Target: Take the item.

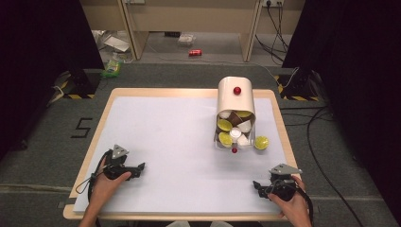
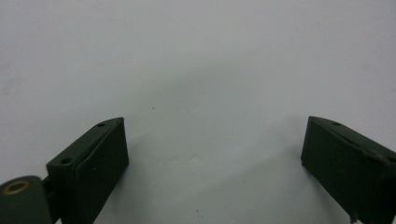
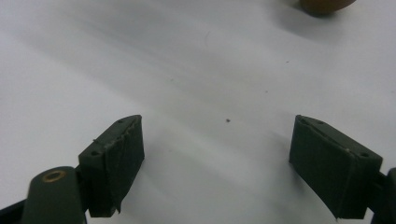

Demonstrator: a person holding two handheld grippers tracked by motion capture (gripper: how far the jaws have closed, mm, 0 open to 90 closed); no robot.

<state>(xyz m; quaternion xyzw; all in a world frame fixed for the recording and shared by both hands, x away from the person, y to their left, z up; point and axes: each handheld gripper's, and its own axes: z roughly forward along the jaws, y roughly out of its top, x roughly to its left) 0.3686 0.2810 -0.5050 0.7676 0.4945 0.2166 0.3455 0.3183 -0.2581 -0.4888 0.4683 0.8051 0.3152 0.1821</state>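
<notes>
Currently, largest first: white table sheet (image 1: 165, 137); tipped cream bin (image 1: 235, 101) far right, spilling yellow and white cups (image 1: 234, 132); one yellow cup (image 1: 261, 142) loose beside its mouth. My left gripper (image 1: 140, 166) and right gripper (image 1: 256, 185) rest near me, both spread, empty. Risk: nudging the bin could scatter more cups. Writing: a "5" on the floor (image 1: 81, 127).

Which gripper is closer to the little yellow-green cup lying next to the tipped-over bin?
Right. The right gripper sits on the table's near edge, just below the yellow-green cup. The left gripper is far across the table, at the near left.
</notes>
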